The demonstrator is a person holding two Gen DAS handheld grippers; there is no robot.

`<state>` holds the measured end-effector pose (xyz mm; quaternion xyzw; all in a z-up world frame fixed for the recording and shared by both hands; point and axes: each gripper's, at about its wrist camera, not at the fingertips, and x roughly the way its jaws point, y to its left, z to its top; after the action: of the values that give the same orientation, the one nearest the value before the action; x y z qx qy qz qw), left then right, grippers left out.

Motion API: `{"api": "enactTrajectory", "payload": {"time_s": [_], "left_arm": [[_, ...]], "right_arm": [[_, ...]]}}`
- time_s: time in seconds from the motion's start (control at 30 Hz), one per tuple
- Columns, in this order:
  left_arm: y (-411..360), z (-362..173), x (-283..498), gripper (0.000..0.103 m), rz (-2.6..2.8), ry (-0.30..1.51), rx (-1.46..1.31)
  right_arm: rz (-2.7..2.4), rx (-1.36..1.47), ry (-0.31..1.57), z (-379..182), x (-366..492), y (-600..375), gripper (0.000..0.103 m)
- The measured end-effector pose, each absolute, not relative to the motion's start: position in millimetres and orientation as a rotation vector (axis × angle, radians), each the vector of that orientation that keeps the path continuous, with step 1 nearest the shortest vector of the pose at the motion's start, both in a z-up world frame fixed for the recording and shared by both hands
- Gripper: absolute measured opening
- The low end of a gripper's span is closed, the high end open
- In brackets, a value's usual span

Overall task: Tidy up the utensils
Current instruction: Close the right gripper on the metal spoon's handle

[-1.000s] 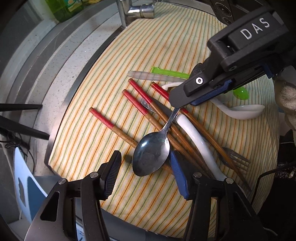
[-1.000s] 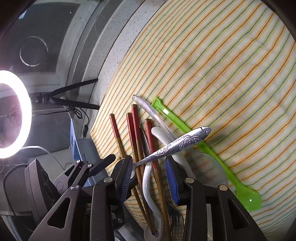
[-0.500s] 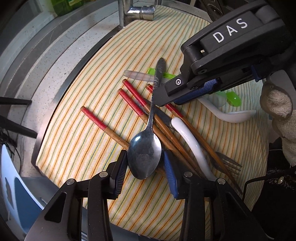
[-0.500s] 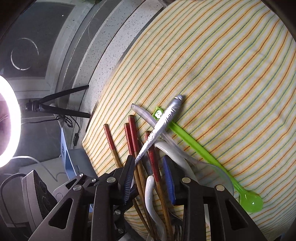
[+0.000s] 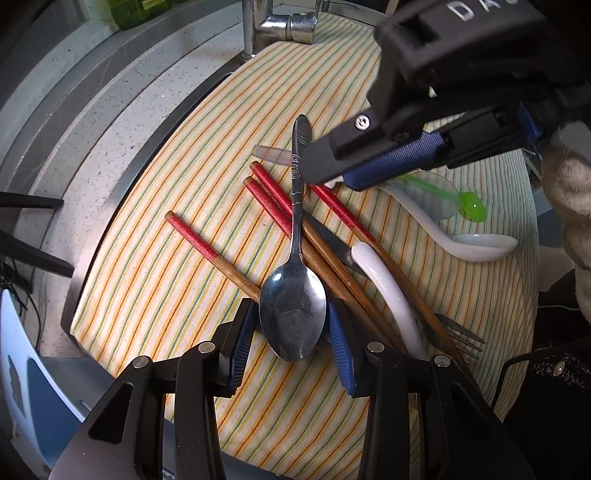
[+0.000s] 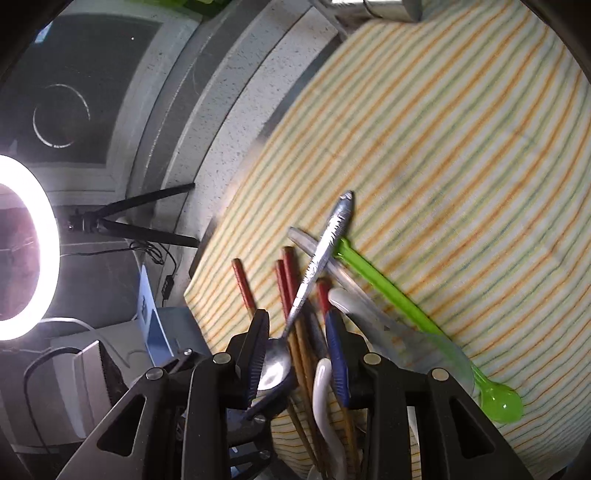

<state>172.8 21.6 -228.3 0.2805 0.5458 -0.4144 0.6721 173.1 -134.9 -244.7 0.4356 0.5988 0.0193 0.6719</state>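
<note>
A metal spoon (image 5: 293, 295) is held by its bowl between the pads of my left gripper (image 5: 291, 334), handle pointing away over the striped cloth (image 5: 166, 266). It also shows in the right wrist view (image 6: 317, 258). My right gripper (image 6: 297, 354) is open and has let go of the handle; it hovers above the pile, seen in the left wrist view (image 5: 388, 162). Below lie red-tipped wooden chopsticks (image 5: 195, 240), a white ceramic spoon (image 5: 476, 245), a white handle (image 5: 391, 291), a green plastic spoon (image 6: 388, 291) and a fork (image 5: 458, 338).
A chrome tap (image 5: 273, 26) stands at the far edge of the cloth. A grey speckled counter rim (image 5: 92, 122) curves along the left. A ring light (image 6: 22, 247) and tripod (image 6: 140, 221) are off the counter's left side.
My left gripper closed on the spoon's bowl. My right gripper released the handle and pulled back and up. The spoon's handle swung from pointing right to pointing away.
</note>
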Motion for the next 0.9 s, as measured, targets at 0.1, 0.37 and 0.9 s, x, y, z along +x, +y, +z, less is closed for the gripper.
{"api": "enactTrajectory", "payload": {"time_s": [0.1, 0.37, 0.9], "left_arm": [[23.5, -225.3, 167.7, 0.038, -0.931, 1.228, 0.624], [23.4, -224.2, 164.4, 0.032, -0.939, 1.209, 0.620], [26.9, -220.2, 157.8, 0.031, -0.959, 1.196, 0.591]], "right_arm": [[0.044, 0.993, 1.370, -250.7, 178.7, -134.5, 0.028], [0.025, 0.993, 1.394, -260.4, 191.4, -128.5, 0.021], [-0.003, 0.997, 1.399, -270.3, 189.0, -125.3, 0.009]]}}
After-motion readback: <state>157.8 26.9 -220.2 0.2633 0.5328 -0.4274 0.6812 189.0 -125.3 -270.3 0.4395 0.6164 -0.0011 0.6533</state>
